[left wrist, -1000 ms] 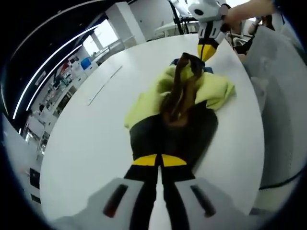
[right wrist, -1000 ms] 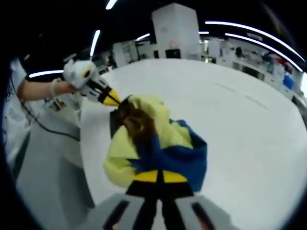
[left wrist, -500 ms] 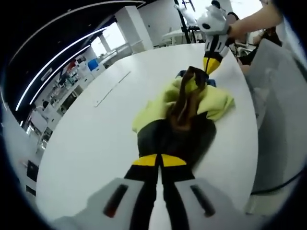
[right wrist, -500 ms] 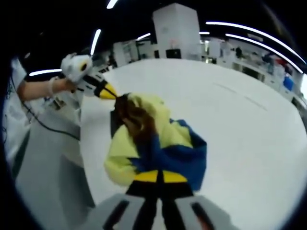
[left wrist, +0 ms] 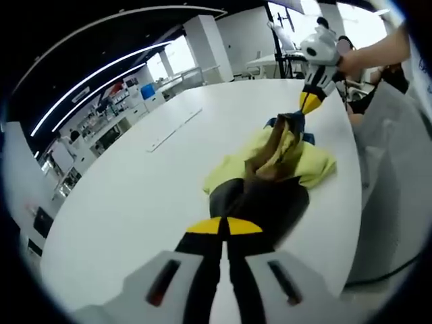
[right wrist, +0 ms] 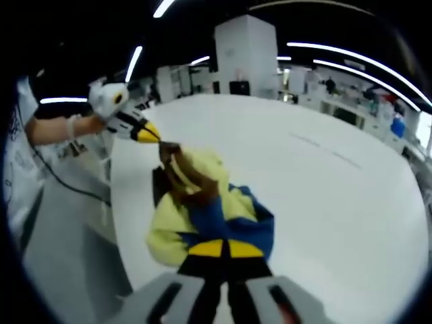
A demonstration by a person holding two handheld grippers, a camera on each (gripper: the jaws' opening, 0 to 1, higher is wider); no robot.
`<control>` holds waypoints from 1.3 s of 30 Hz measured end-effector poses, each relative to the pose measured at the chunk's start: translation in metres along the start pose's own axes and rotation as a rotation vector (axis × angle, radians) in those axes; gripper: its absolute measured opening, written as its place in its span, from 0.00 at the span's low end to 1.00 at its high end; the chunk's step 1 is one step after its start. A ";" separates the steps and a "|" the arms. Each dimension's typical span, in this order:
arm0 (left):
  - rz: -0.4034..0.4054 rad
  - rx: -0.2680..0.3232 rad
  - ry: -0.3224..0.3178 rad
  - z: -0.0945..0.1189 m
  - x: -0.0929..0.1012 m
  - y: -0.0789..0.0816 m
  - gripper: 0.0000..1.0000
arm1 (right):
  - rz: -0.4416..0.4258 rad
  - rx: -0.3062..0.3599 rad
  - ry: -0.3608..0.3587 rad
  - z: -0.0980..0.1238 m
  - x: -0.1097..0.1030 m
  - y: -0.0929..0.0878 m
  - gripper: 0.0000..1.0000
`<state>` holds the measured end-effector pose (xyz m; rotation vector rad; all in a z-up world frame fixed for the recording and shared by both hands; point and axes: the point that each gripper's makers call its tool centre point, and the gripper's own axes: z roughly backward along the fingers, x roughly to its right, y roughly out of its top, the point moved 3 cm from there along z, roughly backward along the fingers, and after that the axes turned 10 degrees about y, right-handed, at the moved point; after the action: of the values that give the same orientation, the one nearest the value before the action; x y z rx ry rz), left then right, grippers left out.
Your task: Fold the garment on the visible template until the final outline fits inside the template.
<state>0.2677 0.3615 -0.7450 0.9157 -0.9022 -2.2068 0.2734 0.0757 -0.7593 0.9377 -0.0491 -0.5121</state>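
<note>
In the left gripper view, the left tongs (left wrist: 223,226) are clamped on the black end of the crumpled yellow, brown, blue and black fabric garment (left wrist: 270,172), bunched near the white round bench's (left wrist: 135,202) edge. In the right gripper view, the right tongs (right wrist: 223,248) pinch its blue end (no template outline visible); stretched between both grips, it could slide off that edge.

The crumpled yellow, blue, brown and black cloth garment (left wrist: 270,169) (right wrist: 202,209) looks soft and matt. The round white surface (left wrist: 148,182) (right wrist: 324,196) beneath it looks smooth, faintly sheened.
</note>
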 end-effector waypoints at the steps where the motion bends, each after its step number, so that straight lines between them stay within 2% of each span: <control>1: 0.016 0.008 0.006 0.000 0.000 0.004 0.00 | 0.004 0.016 -0.011 0.003 0.001 0.004 0.00; 7: 0.073 0.034 0.026 0.003 -0.008 0.007 0.00 | 0.022 0.091 -0.058 0.017 0.009 0.023 0.00; 11: 0.116 0.067 0.045 0.006 -0.017 0.017 0.00 | 0.040 0.142 -0.091 0.028 0.015 0.041 0.00; 17: 0.180 0.122 0.074 0.011 -0.036 0.037 0.00 | 0.071 0.206 -0.126 0.042 0.020 0.070 0.00; 27: 0.179 0.166 0.130 0.010 -0.070 0.070 0.00 | 0.111 0.303 -0.159 0.058 0.033 0.120 0.00; 30: 0.209 0.182 0.145 0.009 -0.082 0.080 0.00 | 0.116 0.343 -0.161 0.062 0.037 0.137 0.00; 31: 0.211 0.187 0.153 0.009 -0.087 0.085 0.00 | 0.118 0.359 -0.171 0.064 0.039 0.145 0.00; 33: 0.164 0.200 0.175 0.014 -0.091 0.099 0.00 | 0.124 0.396 -0.165 0.069 0.039 0.159 0.00; 35: 0.170 0.208 0.177 0.014 -0.096 0.104 0.00 | 0.138 0.411 -0.172 0.073 0.041 0.172 0.00; 39: 0.208 0.250 0.191 0.014 -0.113 0.125 0.00 | 0.166 0.430 -0.189 0.078 0.047 0.189 0.00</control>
<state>0.3553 0.3715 -0.6002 1.0747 -1.1422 -1.8254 0.3704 0.0865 -0.5733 1.2894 -0.4181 -0.4415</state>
